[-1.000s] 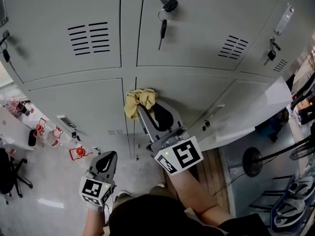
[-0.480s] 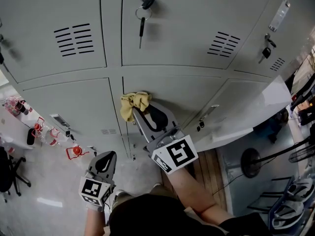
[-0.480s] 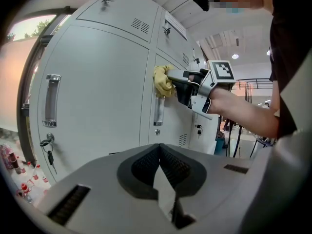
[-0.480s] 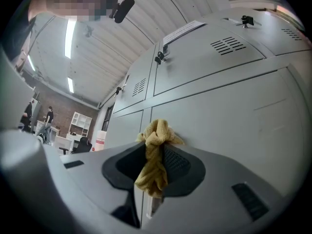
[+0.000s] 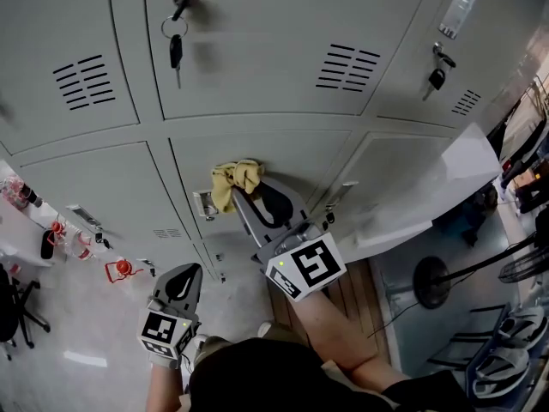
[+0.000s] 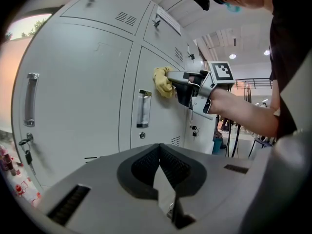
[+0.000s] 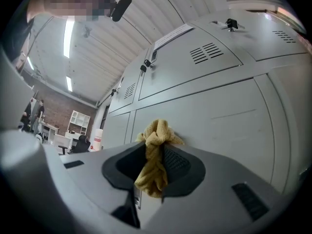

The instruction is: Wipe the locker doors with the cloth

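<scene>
Gripping cloth [image 5: 233, 178], right tool [image 5: 247, 192] seemingly against door [image 5: 292, 154]

1. Where the bunched cloth [image 5: 238, 181] meets the locker door [image 5: 292, 157] is hidden from the head view.
2. The upper locker doors [image 5: 274, 41] run off the top edge.
3. The print on the label plate [image 5: 461, 3] is too small to read.
4. The small red things [image 5: 120, 269] low at the left are too small to identify.
</scene>
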